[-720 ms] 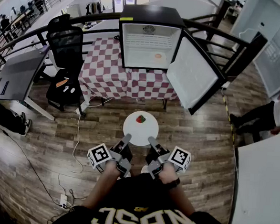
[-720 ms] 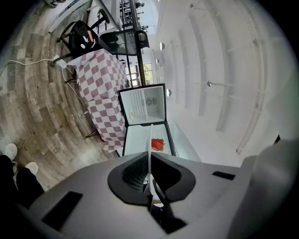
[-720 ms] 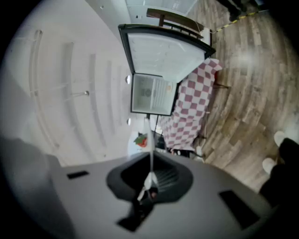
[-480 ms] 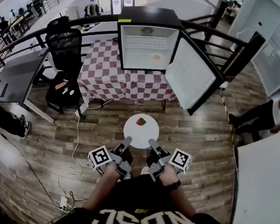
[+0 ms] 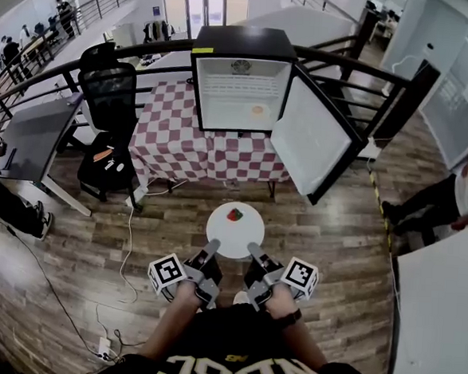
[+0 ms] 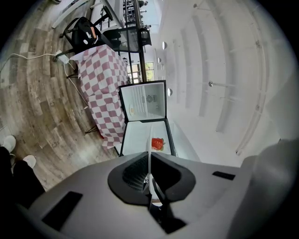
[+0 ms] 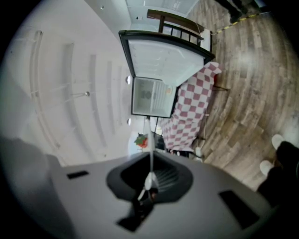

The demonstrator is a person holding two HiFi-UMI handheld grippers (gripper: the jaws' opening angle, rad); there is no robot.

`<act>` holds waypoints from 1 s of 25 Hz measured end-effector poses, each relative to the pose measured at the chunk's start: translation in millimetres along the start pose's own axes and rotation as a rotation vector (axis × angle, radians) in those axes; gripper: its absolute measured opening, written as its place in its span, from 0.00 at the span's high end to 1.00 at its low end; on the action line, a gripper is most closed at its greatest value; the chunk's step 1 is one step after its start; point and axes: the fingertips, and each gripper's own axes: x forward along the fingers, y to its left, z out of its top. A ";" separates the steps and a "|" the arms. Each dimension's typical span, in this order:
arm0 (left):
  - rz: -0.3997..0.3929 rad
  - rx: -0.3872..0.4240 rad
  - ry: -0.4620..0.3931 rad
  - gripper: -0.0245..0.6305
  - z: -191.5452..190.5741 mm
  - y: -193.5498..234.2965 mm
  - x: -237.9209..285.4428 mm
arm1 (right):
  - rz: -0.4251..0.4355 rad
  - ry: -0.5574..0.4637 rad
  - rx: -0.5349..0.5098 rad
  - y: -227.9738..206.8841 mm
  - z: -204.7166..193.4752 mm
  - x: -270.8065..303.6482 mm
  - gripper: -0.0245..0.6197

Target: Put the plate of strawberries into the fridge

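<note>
Between the jaws of the left gripper (image 5: 211,245), the near left rim of the white plate (image 5: 232,235) is clamped, the jaws being closed to little more than the rim's thickness. In the left gripper view the plate is seen edge-on, as a thin pale line running out from between the dark pads. The right gripper (image 5: 253,250) is closed in the same way on the near right rim, and the same thin edge is seen between its pads in the right gripper view. Each gripper is held in one of the person's hands, with the marker cubes turned outward to either side. The plate is carried roughly level above the wooden floor (image 5: 335,229), just ahead of the person's body, and red strawberries (image 5: 234,215) are seen on its far half. Well beyond the plate, a small black fridge (image 5: 243,40) is set on a table covered with a red-and-white checked cloth (image 5: 174,126). Its door (image 5: 305,139) is swung wide open to the right, so that the white interior is exposed. The plate is apart from the fridge and not yet inside it. To the left of the table a black office chair (image 5: 109,85) and a grey desk (image 5: 30,132) are placed.
</note>
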 end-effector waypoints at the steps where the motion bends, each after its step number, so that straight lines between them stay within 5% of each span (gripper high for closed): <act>1: 0.002 0.000 -0.001 0.91 -2.3 -0.2 2.6 | 0.002 0.001 0.002 -0.2 2.9 -1.7 0.91; 13: 0.037 0.004 -0.005 0.91 -33.9 8.8 25.5 | 0.019 0.024 0.044 -21.3 29.2 -23.7 0.91; 25: 0.047 -0.044 -0.074 0.91 14.0 28.2 38.6 | -0.013 0.101 0.044 -25.5 37.0 33.2 0.91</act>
